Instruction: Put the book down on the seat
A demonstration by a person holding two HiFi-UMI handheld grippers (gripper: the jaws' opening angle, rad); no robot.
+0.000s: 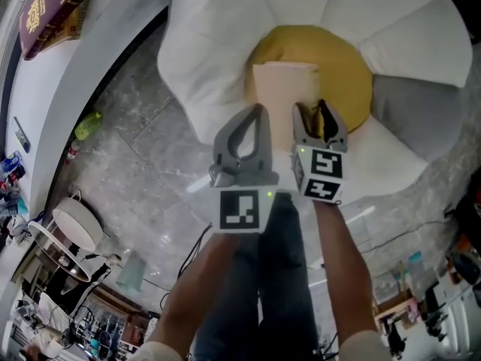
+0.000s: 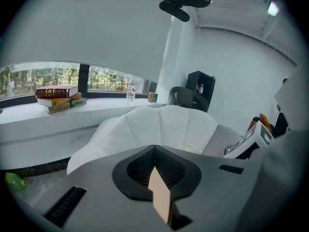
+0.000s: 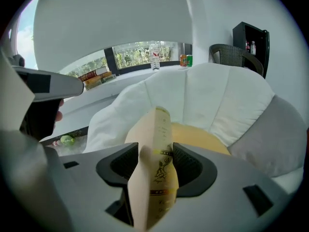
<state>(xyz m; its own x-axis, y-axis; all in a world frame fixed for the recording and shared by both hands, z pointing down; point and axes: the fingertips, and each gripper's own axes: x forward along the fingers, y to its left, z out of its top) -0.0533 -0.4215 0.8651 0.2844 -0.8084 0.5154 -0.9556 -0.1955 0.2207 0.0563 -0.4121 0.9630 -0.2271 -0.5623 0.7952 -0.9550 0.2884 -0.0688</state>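
Note:
A tan book point(image 1: 284, 89) hangs over the yellow seat cushion point(image 1: 342, 62) of a white petal-shaped chair point(image 1: 218, 43). My right gripper point(image 1: 319, 120) is shut on the book's near edge, and the right gripper view shows the gold-printed spine point(image 3: 160, 175) upright between the jaws of that gripper point(image 3: 157, 153). My left gripper point(image 1: 252, 130) sits just left of the book at its near left corner. A tan corner of the book point(image 2: 160, 197) pokes up between the jaws of the left gripper point(image 2: 157, 166), which look shut on it.
A stack of books point(image 1: 45, 10) lies on the curved white windowsill point(image 2: 53, 117), with a water bottle point(image 3: 153, 57) and cans farther along it. A green bottle point(image 1: 89, 125) lies on the marble floor. A round side table point(image 1: 75, 224) stands at the lower left. A dark chair point(image 2: 186, 96) is behind.

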